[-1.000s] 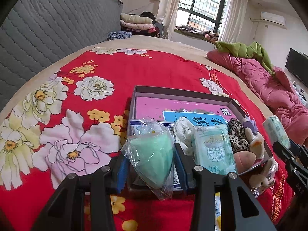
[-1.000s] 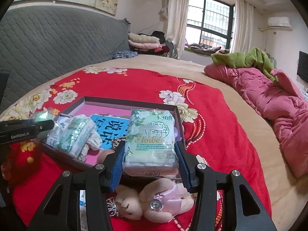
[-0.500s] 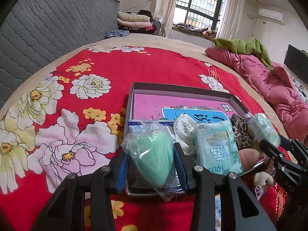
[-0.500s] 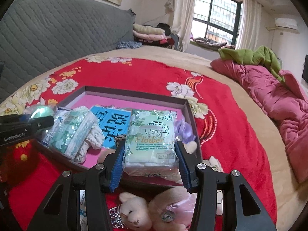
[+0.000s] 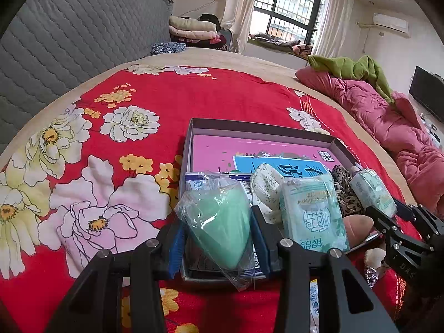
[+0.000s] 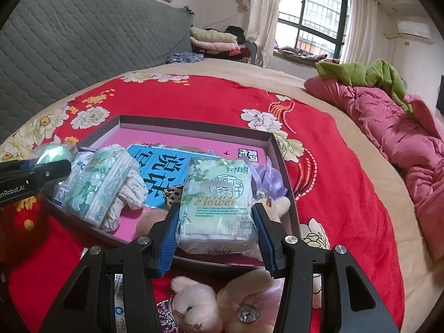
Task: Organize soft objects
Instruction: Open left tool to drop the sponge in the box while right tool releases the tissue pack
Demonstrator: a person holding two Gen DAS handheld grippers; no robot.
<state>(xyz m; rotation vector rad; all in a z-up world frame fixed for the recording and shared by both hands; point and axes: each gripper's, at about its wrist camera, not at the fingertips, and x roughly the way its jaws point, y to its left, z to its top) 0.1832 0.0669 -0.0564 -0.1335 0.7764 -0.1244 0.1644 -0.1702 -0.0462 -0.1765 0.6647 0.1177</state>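
Two wrist views show a bed covered by a red floral bedspread, with a grey quilted headboard behind, a barred window, and a crumpled pink quilt along the right.

Left wrist view: the left gripper pinches a green sponge in clear plastic wrap between its blue pads, above the near left corner of a shallow cardboard box. Inside the box lie a tissue pack, a rolled white floral cloth and a leopard-print item. The right gripper enters from the right, holding a second pack over the box's right end.

Right wrist view: the right gripper clamps a "Flower" tissue pack over the box's near right part. A pink plush bear lies on the bedspread just outside the near wall.

Compared with a second ago, both grippers have advanced, so the box fills more of each view and the "Flower" tissue pack now sits over the box rather than beside it.
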